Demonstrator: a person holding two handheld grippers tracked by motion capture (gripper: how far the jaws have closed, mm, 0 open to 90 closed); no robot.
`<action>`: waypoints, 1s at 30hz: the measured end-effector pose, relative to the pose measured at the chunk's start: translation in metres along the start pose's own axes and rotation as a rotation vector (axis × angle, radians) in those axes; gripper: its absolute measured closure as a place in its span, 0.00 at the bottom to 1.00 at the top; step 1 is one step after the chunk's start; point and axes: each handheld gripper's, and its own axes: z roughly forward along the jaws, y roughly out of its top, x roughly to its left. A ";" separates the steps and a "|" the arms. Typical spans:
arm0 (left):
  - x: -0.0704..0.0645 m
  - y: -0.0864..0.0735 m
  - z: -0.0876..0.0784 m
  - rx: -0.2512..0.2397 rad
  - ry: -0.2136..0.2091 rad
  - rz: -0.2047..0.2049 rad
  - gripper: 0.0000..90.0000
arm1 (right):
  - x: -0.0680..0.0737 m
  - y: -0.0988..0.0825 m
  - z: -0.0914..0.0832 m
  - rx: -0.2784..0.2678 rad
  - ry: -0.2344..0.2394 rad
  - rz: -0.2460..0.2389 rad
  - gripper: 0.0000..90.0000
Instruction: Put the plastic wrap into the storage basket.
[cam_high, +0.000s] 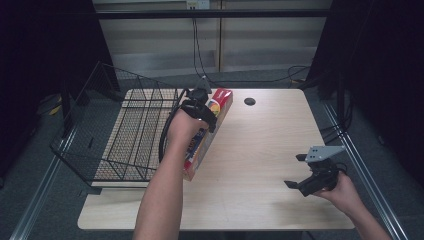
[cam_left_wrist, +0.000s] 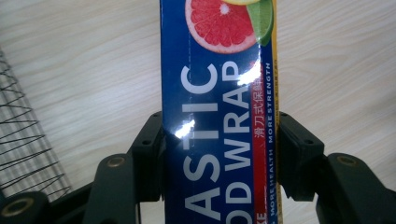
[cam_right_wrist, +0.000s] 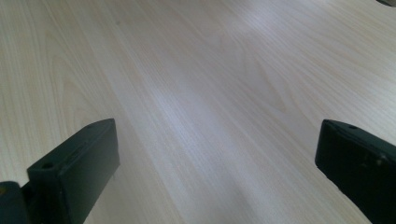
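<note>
A wire basket (cam_high: 125, 135) sat on the left of the pale wooden worktop (cam_high: 260, 150) — a dark round hole (cam_high: 249, 101) lay near its far edge.

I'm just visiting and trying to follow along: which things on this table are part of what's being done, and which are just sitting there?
In use:
- plastic wrap box, clamped between the left gripper fingers
- wire basket, right beside the box

Just there:
- right gripper, fingers apart over bare table
- dark round hole near the table's far edge
</note>
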 end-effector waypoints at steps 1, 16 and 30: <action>0.000 0.000 0.000 0.000 0.000 0.000 0.50 | 0.000 0.000 0.000 -0.002 -0.002 0.002 0.00; 0.006 0.003 -0.025 -0.015 0.017 -0.051 0.50 | 0.001 0.000 0.000 0.005 0.010 -0.013 0.00; 0.018 0.001 -0.049 -0.035 0.037 -0.081 0.49 | 0.000 0.000 -0.001 0.003 0.014 -0.003 0.00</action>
